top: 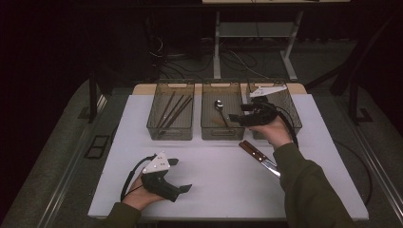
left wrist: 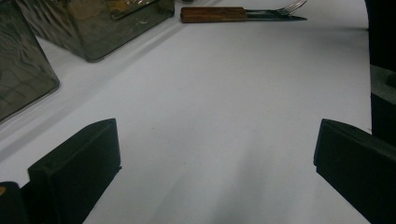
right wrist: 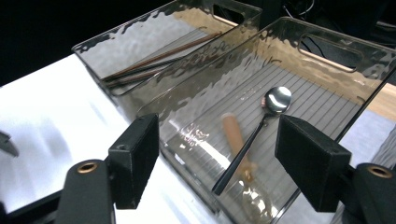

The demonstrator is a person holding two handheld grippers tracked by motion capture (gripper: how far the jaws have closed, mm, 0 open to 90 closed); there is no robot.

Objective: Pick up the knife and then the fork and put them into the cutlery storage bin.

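Left gripper point(top: 176, 175): fingers spread wide, nothing between them, resting low on the white surface point(top: 223, 185). Well ahead of its fingers in the left gripper view lie a wooden-handled knife point(left wrist: 243, 15) and a fork point(left wrist: 289, 7) side by side; the fork's handle is hidden behind the knife and its tines are cut off by the frame's top edge.

Left bin point(top: 171, 130): holds dark chopsticks point(top: 173, 111), seen beyond the right gripper's left finger; their count is hard to make out through the rippled wall.

Middle bin point(right wrist: 322, 51): directly ahead of the right gripper point(top: 237, 118), whose fingers are spread and pinch nothing. A dark-handled metal spoon point(right wrist: 261, 128) lies on the ribbed floor between the two fingers. A pale wooden spoon point(right wrist: 236, 140) lies under it, blurred, its bowl distorted by the near wall.

Right bin point(top: 290, 111): mostly hidden behind the right hand; contents cannot be told.

No legible writing or labels.

Room: dark; a desk frame and cables stand beyond the surface on grey floor.
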